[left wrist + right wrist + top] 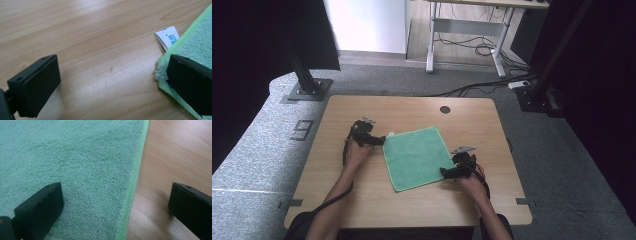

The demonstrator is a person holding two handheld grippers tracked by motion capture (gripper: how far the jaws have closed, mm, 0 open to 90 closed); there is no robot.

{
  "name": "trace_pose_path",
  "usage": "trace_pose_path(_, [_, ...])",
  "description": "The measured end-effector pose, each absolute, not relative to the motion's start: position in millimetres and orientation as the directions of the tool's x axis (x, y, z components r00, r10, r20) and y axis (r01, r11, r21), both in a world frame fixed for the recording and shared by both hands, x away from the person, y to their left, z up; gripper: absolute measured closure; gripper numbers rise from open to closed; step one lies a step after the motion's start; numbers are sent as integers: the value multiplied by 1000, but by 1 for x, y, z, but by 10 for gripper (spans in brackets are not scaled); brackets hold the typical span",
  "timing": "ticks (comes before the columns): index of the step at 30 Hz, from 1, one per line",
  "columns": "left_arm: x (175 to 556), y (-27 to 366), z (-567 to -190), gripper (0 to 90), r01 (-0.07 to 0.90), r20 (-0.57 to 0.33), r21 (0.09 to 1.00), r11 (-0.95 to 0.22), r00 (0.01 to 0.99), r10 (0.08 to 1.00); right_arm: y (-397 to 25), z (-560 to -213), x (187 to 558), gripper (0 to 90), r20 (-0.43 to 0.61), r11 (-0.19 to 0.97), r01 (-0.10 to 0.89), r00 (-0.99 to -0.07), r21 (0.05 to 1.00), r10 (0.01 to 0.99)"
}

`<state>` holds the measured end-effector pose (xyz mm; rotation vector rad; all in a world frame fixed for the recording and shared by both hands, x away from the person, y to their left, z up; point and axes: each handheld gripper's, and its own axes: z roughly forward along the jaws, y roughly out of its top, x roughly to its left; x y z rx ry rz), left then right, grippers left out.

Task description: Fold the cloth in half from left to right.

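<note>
Green cloth (416, 156) lies flat on the table (362, 200), hand-held grippers wide-jawed.

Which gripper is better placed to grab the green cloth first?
Probably the right gripper: its open fingers straddle the green cloth's edge. The left gripper is open at a corner, mostly over the bare table.
</note>
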<state>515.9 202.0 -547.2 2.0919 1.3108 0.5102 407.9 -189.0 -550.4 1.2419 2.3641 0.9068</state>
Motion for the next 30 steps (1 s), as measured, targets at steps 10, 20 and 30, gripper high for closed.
trace_pose_path(10, [486,211,-548,10,666,-20,670,-329,459,888,-191,-544,399,16,-12,461,596,-603,657,798])
trace_pose_path(20, [484,211,-548,21,669,-26,671,-320,453,891,-154,-521,380,7,38,494,521,-714,696,699])
trace_pose_path(30, [485,211,-548,21,668,-26,671,-321,454,891,-95,-522,357,78,58,571,430,-830,699,554])
